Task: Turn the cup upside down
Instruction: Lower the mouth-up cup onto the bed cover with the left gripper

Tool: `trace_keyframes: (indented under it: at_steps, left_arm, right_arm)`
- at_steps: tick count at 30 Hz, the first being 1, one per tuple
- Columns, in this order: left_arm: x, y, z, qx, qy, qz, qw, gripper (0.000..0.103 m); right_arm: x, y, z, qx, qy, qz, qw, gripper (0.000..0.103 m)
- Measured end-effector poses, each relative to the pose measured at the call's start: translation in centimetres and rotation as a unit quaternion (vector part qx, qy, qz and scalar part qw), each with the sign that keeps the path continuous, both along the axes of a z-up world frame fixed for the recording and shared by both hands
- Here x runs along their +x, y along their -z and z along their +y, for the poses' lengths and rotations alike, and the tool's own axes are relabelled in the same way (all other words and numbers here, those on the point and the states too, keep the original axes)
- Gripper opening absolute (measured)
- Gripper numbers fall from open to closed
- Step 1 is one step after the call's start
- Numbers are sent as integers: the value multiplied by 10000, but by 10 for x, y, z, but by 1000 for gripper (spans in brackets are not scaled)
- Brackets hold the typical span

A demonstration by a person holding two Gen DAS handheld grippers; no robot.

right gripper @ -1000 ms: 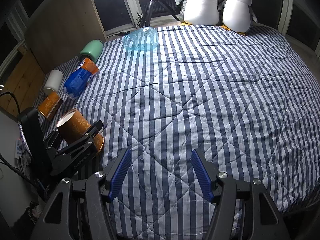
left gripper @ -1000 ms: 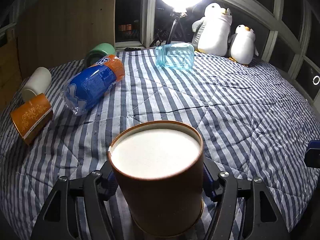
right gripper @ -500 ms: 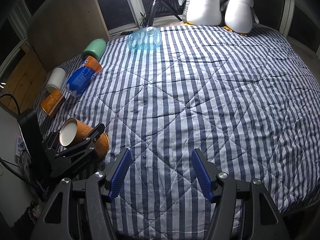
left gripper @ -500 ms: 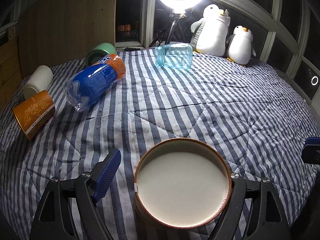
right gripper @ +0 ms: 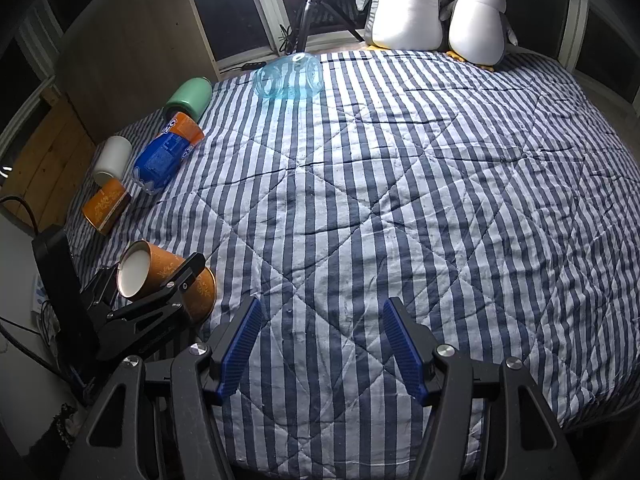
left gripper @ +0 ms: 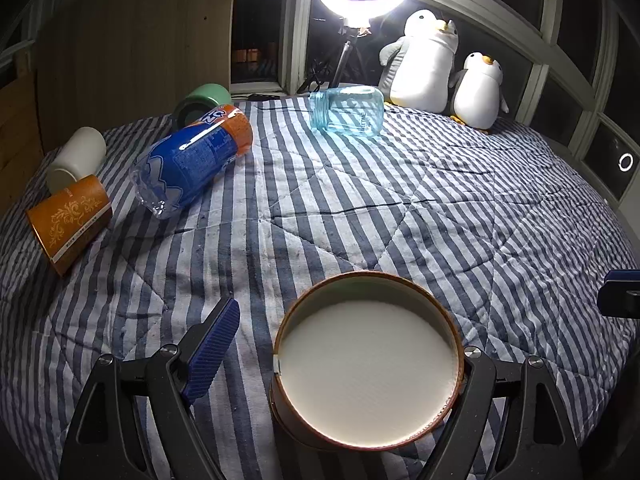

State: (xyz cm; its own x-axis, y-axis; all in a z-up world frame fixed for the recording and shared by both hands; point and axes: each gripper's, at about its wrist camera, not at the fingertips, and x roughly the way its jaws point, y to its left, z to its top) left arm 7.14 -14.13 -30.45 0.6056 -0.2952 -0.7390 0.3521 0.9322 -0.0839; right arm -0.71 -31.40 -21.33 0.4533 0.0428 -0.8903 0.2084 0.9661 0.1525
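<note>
Striped quilt; cup between parted jaws.

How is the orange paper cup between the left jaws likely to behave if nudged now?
The orange paper cup looks thin-walled and probably light, so a nudge would likely shift it easily. It leans, wider mouth on the striped quilt, so it may tip on that soft surface. With the left gripper jaws apart, nothing seems to clamp it.

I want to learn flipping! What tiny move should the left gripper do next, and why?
Probably tip the orange paper cup the last bit, so its rim lies flat on the striped quilt. The left gripper is open, and the cup leans tilted, white bottom up.
</note>
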Motion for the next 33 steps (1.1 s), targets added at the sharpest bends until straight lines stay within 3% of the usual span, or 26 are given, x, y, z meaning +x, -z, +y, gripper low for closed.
trace_keyframes:
  at_steps: [6,15,33]
  left_arm:
    - [2,-2,2,-88,8,33,10000,87]
    - [-1,-6,-1,-87,180,29,9998,100]
    - [-14,-15,25,-28,19,202,9998,101]
  right_arm:
    - [0,1,0,17,1,-4,10000,59]
    - [2,2,-3,45,10,-16,10000,59]
    - [4,2,2,68,-105,-51,9999,59]
